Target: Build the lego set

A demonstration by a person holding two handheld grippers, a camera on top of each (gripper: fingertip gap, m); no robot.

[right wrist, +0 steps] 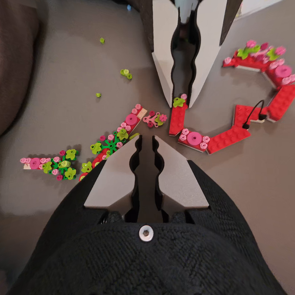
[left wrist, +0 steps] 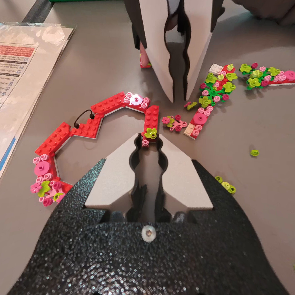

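Observation:
A heart-shaped chain of red plates [left wrist: 108, 103] lies on the grey table, with pink flowers, pink discs and a black loop [left wrist: 83, 116]; it also shows in the right wrist view [right wrist: 229, 138]. My left gripper [left wrist: 150, 136] is shut on the chain's end segment [left wrist: 151, 118], which bears a lime leaf [left wrist: 150, 132]; the right wrist view shows this grip [right wrist: 180, 106]. My right gripper [right wrist: 146, 136] is narrowly open and empty, tips on the table beside a decorated red strip [right wrist: 130, 121]. A small pink branch piece [right wrist: 154, 119] lies between the grippers.
A second decorated strip [left wrist: 268, 76] lies at the far right. Loose lime studs [left wrist: 254, 152] [left wrist: 226, 185] are scattered on the table. A bagged instruction sheet [left wrist: 24, 63] lies at the left. Another red piece [left wrist: 144, 63] sits behind the right gripper [left wrist: 179, 100]. Some 6 cm of space lies between my two pairs of fingers.

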